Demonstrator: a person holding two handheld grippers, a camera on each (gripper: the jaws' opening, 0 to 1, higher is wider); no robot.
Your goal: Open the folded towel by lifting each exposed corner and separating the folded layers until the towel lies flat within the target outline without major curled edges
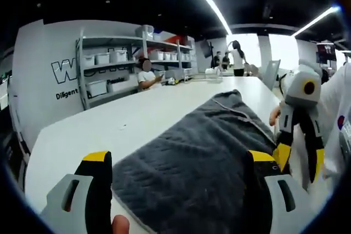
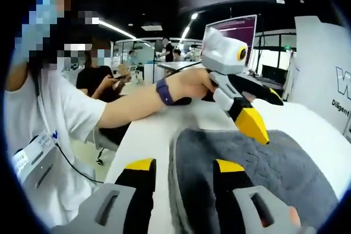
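Observation:
A dark grey towel (image 1: 203, 152) lies folded on the white table (image 1: 109, 124), running away from me. My left gripper (image 1: 179, 160) stands open low over its near end, one jaw on each side of it. My right gripper (image 1: 300, 164) hangs open by the towel's far right edge. In the right gripper view, the towel (image 2: 279, 163) has its thick folded edge lying between the jaws of the right gripper (image 2: 185, 165), which is open. A bare arm (image 2: 142, 102) holds the left gripper (image 2: 271, 120) open just above the towel's far side.
Grey shelves with white bins (image 1: 109, 64) line the wall behind the table, and a person (image 1: 147, 75) sits beside them. A monitor (image 2: 233, 28) stands at the table's far end. Another person (image 2: 101, 80) sits off the table's edge (image 2: 148, 130).

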